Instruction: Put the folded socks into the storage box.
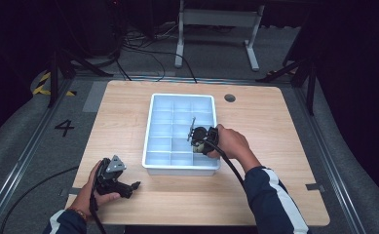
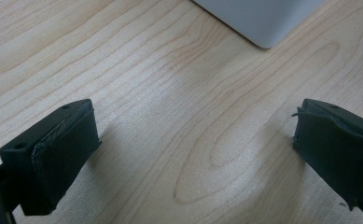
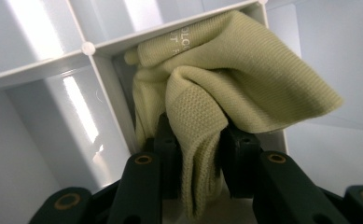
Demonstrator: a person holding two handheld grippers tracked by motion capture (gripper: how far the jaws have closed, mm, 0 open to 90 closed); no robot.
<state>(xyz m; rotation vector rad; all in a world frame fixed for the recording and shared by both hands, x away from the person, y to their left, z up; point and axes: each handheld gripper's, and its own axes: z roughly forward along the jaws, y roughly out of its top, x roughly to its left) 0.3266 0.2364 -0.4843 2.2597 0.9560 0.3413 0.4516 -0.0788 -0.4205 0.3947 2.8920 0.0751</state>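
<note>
Right gripper view, right tool [image 3: 195, 154] pinching yellow-green sock [image 3: 226, 88], lettering partly legible "OLCO", left tool [image 2: 193, 154] spread.

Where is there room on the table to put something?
Bare wood lies left of the tray, behind it, and right of it past the right gripper. It is crowded at the tray's near right corner, and beside the left gripper at the near left.

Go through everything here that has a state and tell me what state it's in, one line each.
Left gripper: open, jaws wide apart, nothing between them, low over the table.
Right gripper: shut on the yellow-green cloth.
Yellow-green cloth: bunched and folded, over a tray compartment.
Divided tray: flat on the table, compartments open-topped.
</note>
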